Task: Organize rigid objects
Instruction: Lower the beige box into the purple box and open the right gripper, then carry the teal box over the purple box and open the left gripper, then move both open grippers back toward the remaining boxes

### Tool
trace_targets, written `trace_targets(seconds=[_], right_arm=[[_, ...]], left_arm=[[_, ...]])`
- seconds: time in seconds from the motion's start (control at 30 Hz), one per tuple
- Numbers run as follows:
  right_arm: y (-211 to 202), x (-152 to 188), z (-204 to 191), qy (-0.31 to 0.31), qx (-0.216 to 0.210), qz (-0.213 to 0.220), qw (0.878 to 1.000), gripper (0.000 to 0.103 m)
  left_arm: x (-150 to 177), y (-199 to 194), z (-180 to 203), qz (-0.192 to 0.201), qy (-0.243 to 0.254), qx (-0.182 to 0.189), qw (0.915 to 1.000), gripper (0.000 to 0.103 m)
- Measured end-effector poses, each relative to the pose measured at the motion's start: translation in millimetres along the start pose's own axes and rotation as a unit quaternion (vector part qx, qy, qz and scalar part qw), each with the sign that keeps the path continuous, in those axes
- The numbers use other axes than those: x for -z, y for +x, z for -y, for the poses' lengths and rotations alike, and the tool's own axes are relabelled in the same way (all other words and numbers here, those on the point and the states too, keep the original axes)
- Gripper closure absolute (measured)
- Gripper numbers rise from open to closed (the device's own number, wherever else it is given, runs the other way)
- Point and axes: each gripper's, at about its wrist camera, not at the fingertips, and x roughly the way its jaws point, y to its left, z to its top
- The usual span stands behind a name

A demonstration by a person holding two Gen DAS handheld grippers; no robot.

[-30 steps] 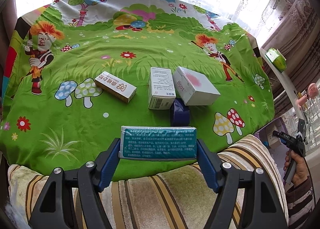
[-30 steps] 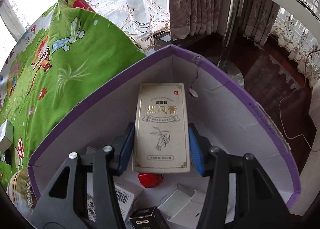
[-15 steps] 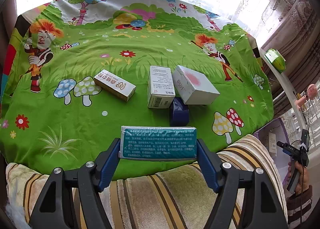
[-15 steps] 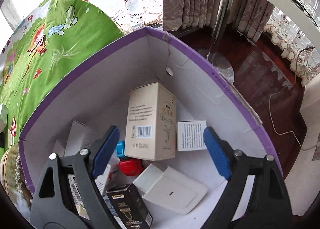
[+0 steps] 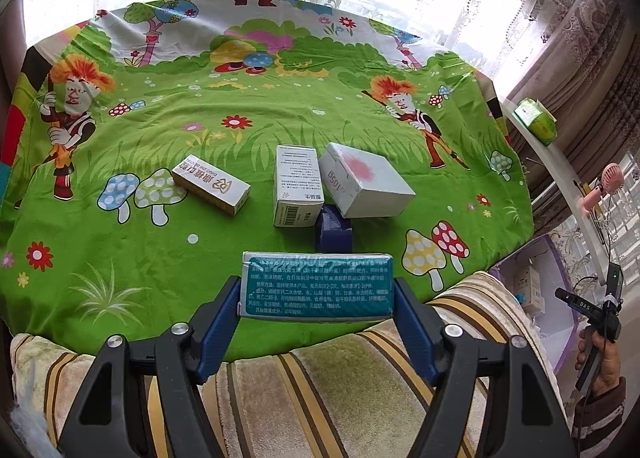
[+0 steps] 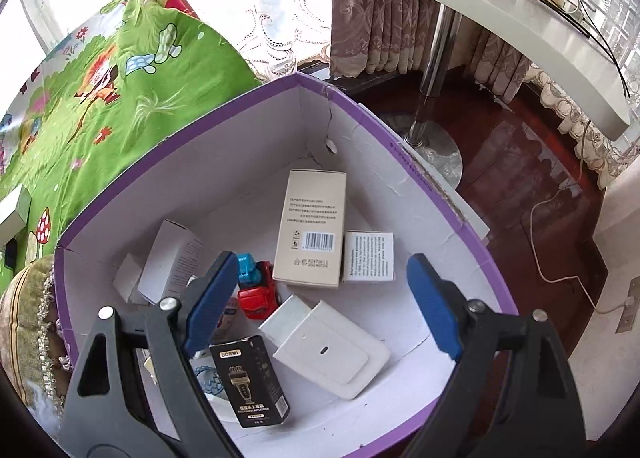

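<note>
- Right wrist view: the right gripper (image 6: 320,304) hangs with jaws spread wide and empty above the purple-rimmed box (image 6: 420,181), which fills the middle of the frame.
- Already inside it: a beige carton (image 6: 314,227), a black DORMI box (image 6: 250,380), a red toy car (image 6: 258,292) and several white boxes.
- Left wrist view: the left gripper (image 5: 316,300) pinches a teal box (image 5: 316,284) at lower centre.
- Four boxes are left on the green cartoon sheet (image 5: 248,105), mid-frame, so I judge the job roughly half done.
</note>
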Motion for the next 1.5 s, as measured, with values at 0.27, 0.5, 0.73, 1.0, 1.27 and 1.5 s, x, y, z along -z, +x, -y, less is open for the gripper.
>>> trace_targets(seconds=[0.27,0.5,0.73,1.0,1.27,1.5], right_arm=[[-19.1,5.9,-38.3,-0.057,-0.034,0.016,0.998,0.015],[-33.3,8.0,-49.8,-0.063,-0.061,0.027,0.996,0.015],[-44.5,7.8,-44.9,-0.061,-0.068,0.036,0.995,0.015],[-49.9,10.1,-40.3,-0.059,-0.076,0.04,0.995,0.015],[-55.9,11.8,-48.6,-0.069,-0.097,0.045,0.992,0.015],[-64.0,12.3,-65.0,-0.088,-0.101,0.054,0.99,0.015]], left_arm=[[-2.5,1.4,54.9,-0.002,0.039,0.04,0.9984,0.03],[4.2,9.7,131.9,-0.016,0.106,0.092,0.99,0.03],[24.2,16.4,208.6,-0.033,0.189,0.136,0.9719,0.029],[43.5,20.0,254.1,-0.052,0.25,0.178,0.9505,0.025],[33.6,16.2,229.9,-0.038,0.207,0.172,0.9623,0.022],[23.8,11.8,205.3,-0.023,0.172,0.166,0.9707,0.022]])
